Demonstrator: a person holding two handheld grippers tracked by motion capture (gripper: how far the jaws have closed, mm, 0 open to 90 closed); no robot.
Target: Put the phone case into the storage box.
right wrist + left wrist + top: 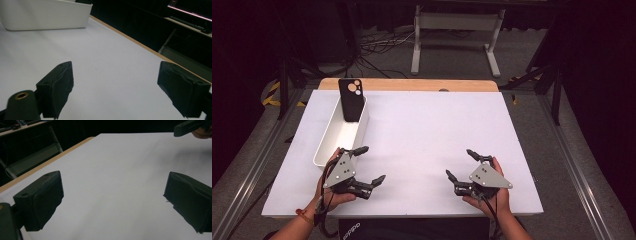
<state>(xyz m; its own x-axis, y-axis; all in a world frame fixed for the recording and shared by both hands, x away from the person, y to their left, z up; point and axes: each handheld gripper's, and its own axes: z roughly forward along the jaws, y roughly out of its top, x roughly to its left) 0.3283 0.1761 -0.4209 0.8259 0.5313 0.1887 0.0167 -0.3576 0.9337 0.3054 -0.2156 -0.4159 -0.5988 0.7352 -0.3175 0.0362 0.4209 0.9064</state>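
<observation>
Phone (351, 99) stands in white bin (328, 145), beyond left gripper (371, 165); both grippers gape wide, empty.

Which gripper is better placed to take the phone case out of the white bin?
Left. The left gripper is open beside the white bin holding the phone case; the right gripper is across the table.

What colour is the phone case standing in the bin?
Black phone case, clearest in the high view.

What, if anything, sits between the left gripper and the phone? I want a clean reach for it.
Nothing separate. The phone stands inside the white bin, so the bin's wall must be cleared from above by the open left gripper.
</observation>
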